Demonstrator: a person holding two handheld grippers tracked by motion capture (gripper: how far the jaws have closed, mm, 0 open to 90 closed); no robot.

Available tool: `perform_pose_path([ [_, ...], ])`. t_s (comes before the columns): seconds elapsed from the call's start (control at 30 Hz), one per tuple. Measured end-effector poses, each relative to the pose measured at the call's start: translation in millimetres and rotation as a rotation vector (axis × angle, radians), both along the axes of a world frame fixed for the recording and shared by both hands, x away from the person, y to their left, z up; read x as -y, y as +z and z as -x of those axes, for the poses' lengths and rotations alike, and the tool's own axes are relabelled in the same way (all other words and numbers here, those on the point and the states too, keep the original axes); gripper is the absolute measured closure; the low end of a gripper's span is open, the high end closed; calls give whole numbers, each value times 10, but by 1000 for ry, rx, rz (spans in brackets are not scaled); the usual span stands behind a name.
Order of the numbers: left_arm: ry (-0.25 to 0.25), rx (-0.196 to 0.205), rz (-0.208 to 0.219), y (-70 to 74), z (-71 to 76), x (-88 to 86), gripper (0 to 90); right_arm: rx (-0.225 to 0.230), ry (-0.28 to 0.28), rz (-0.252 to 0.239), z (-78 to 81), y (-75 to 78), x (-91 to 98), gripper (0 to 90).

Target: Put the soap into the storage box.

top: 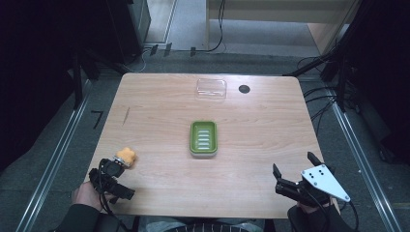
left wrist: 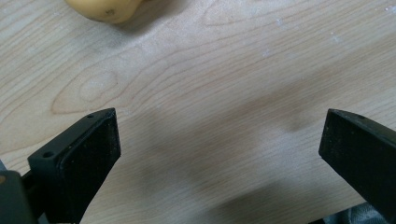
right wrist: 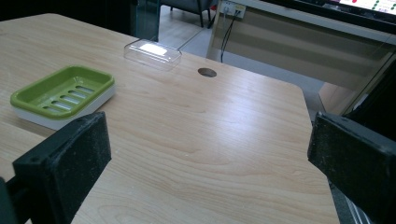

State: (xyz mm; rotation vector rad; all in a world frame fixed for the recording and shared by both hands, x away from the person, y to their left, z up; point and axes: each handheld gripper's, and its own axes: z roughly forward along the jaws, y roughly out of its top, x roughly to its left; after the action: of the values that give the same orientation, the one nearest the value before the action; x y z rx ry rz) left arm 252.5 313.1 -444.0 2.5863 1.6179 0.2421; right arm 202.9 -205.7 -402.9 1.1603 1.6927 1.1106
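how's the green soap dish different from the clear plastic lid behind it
The green soap dish is opaque green on a white base; the clear plastic lid is see-through and colourless. The soap dish has slots along its floor, while the lid looks smooth. The dish sits mid-table; the lid lies nearer the far edge, beside a dark round hole. Both are rounded rectangles, lying apart from each other on the wooden table, and untouched by either tongs.

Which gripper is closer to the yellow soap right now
Left. The left gripper sits just beside the yellow soap; the right gripper is across the table's near edge.
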Motion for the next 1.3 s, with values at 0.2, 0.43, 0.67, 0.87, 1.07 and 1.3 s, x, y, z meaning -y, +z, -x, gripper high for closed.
perform_pose_path([
  [0.2,0,2,1,-1,-4,3,0,-1,-3,-2,7,1,2,0],
  [0.43,2,10,-3,7,1,-5,0,0,-1,1,4,3,-11,0],
  [0.67,7,22,-4,35,-18,-7,0,-2,-2,-1,12,2,0,0],
  [0.87,0,33,-3,65,-43,-17,0,-3,0,3,-1,0,-10,0],
  [1.07,20,51,7,101,-112,-70,0,-5,-1,4,-1,1,-12,0],
  [1.3,13,64,21,145,-243,-113,0,-5,0,5,-1,0,-12,0],
])
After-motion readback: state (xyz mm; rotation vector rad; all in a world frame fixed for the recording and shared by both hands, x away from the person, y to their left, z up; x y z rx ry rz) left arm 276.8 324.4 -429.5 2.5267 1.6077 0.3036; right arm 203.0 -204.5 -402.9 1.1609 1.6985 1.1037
